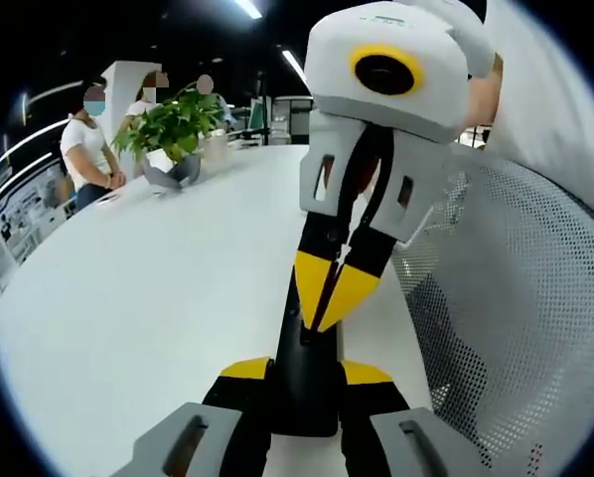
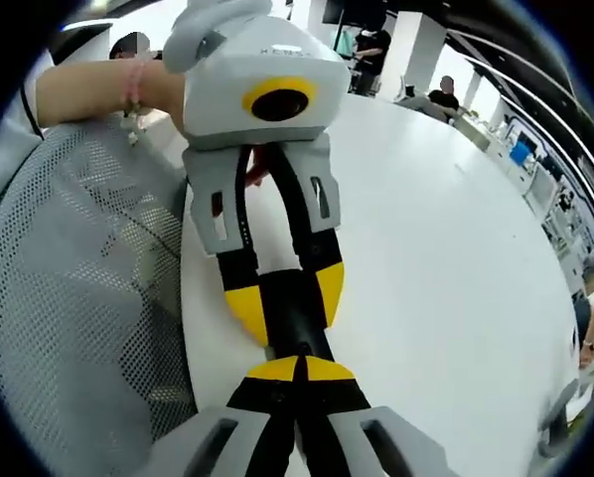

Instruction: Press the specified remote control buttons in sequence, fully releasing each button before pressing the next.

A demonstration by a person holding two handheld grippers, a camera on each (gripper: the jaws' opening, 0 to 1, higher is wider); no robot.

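A black remote control (image 1: 303,397) lies lengthwise between the yellow-tipped jaws of my left gripper (image 1: 305,371), which is shut on its sides just above the white table (image 1: 158,298). My right gripper (image 1: 334,288) comes in from the top right with its jaws shut together. Its yellow tips point down onto the remote's upper face. In the right gripper view, my right gripper (image 2: 299,370) stands shut at the bottom, its tip on the remote (image 2: 295,313). The left gripper (image 2: 285,296) clamps the remote from the far side. The buttons are hidden.
A white mesh chair back (image 1: 516,298) stands right beside the table edge, and shows again (image 2: 78,288) in the right gripper view. A potted plant (image 1: 173,129) sits far back on the table, with people (image 1: 88,144) standing near it. A hand with a bracelet (image 2: 128,89) holds the left gripper.
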